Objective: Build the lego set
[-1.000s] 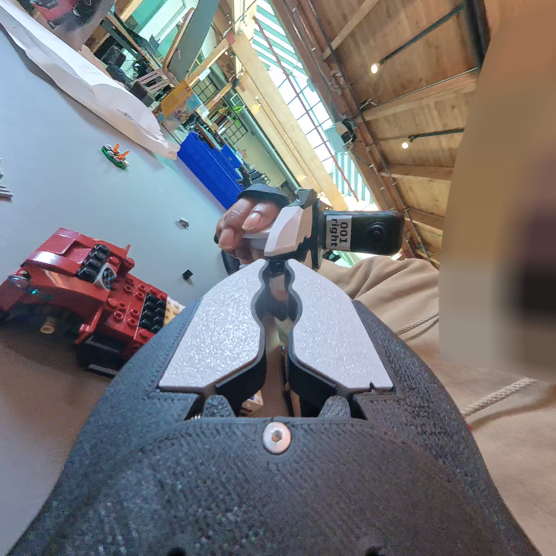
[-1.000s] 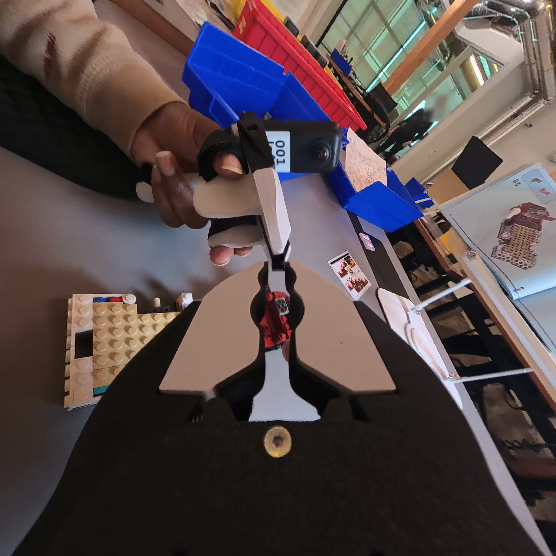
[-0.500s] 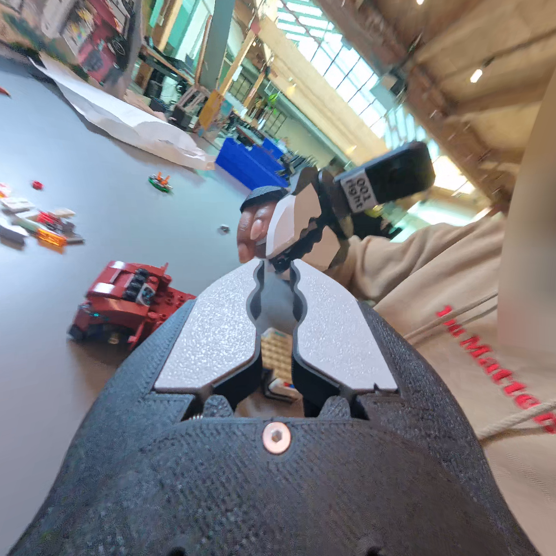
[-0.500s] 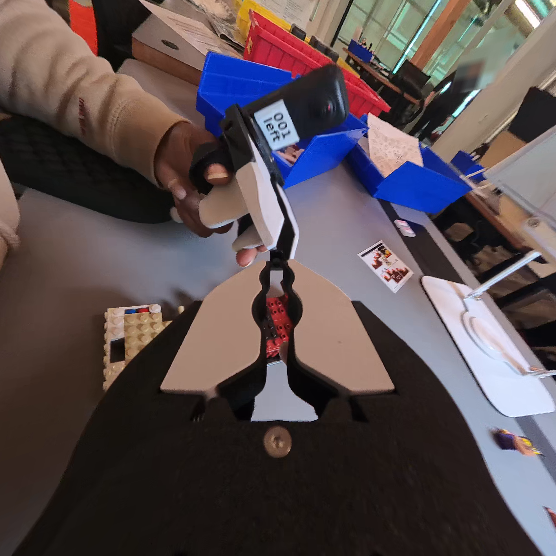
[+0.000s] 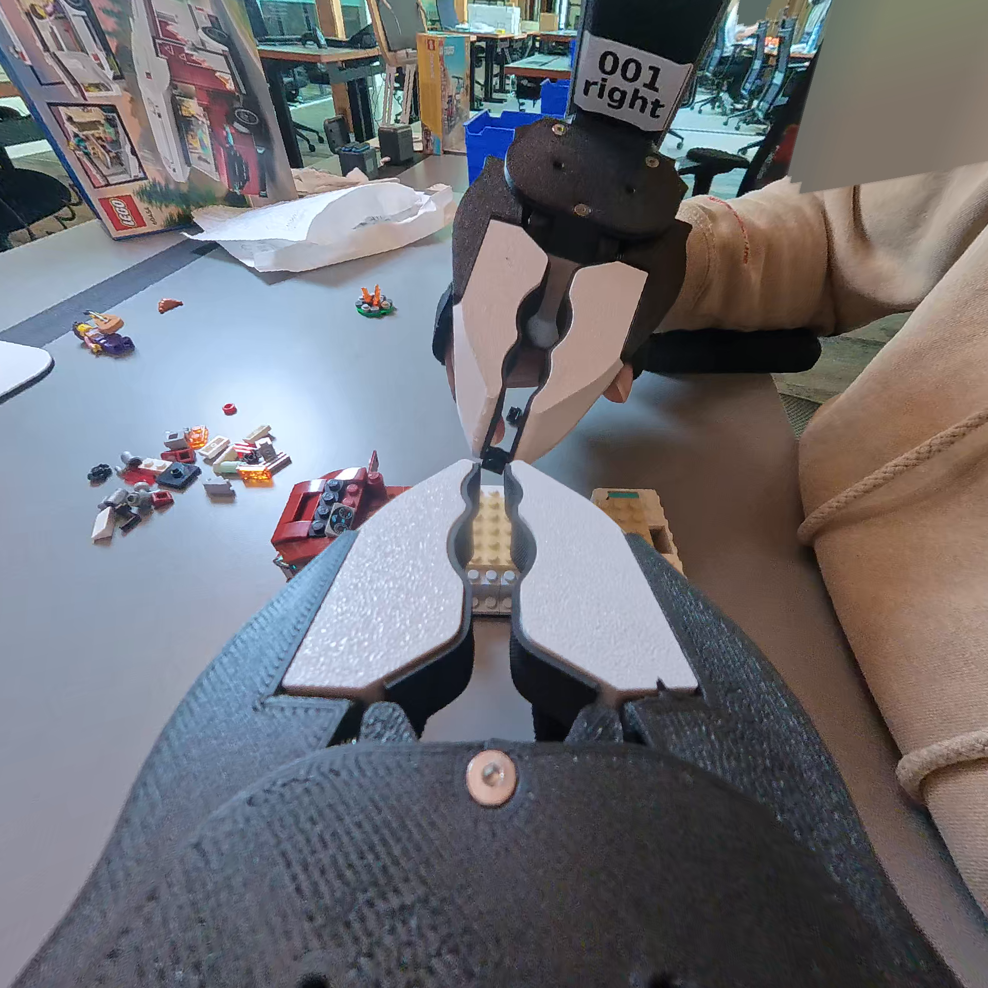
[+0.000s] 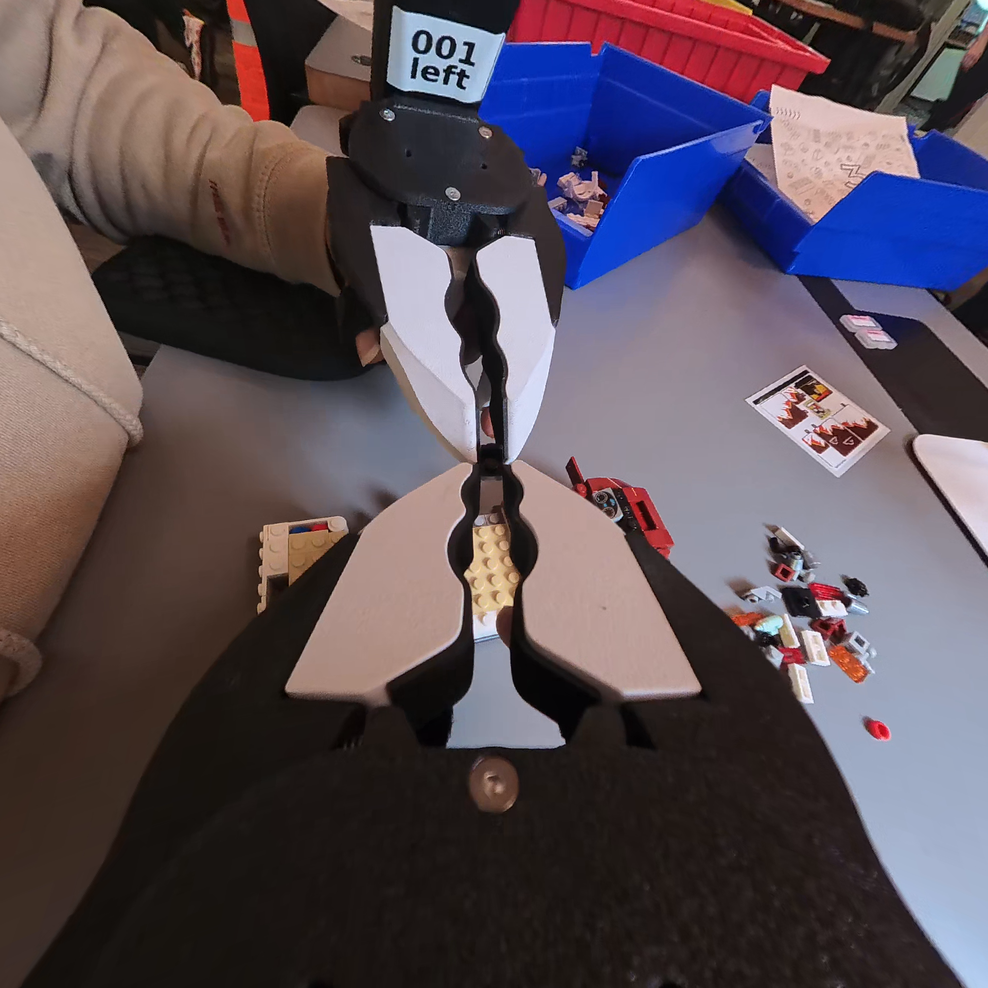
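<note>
While both grippers meet tip to tip above the tan studded plate point(image 5: 489, 526), the grey table point(image 5: 267, 363) stretches beyond it. Left of the plate sits the red brick car point(image 5: 326, 508), farther left a heap of loose bricks point(image 5: 182, 470). Directly above the plate, the left gripper point(image 5: 493, 466) and right gripper point(image 6: 491, 466) each pinch one small black brick point(image 5: 495, 460), jaws clenched on it.

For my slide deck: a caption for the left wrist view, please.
Two tools meet tip to tip on a small black brick above a tan studded plate.
</note>
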{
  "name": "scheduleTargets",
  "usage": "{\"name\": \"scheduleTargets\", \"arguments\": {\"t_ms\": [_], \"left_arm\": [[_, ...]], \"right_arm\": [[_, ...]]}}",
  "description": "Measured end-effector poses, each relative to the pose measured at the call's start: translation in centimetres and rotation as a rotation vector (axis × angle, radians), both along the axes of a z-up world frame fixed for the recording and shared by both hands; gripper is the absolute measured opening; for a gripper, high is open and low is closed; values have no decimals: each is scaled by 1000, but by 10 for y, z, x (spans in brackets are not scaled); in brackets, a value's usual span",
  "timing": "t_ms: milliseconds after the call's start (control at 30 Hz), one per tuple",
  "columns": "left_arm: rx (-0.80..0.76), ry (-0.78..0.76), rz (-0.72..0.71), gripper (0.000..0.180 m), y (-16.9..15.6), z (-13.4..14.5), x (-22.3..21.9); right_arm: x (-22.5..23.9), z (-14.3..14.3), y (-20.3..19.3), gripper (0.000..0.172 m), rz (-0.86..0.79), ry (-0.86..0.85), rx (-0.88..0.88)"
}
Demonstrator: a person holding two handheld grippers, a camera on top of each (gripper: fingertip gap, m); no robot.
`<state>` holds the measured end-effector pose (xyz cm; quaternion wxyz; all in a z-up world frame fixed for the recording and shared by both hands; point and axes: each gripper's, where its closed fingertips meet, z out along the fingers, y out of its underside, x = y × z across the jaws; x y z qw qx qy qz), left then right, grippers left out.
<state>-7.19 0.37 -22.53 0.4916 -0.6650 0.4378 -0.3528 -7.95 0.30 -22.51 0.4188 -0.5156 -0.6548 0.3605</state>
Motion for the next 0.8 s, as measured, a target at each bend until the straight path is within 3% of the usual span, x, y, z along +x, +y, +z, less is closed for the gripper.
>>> {"name": "scheduleTargets", "arguments": {"t_ms": [367, 800], "left_arm": [[100, 75, -7, 10, -2, -6, 0], [111, 72, -21, 8, -4, -5, 1]], "right_arm": [[1, -7, -3, 8, 21, -43, -40], [2, -6, -5, 8, 29, -38, -80]]}}
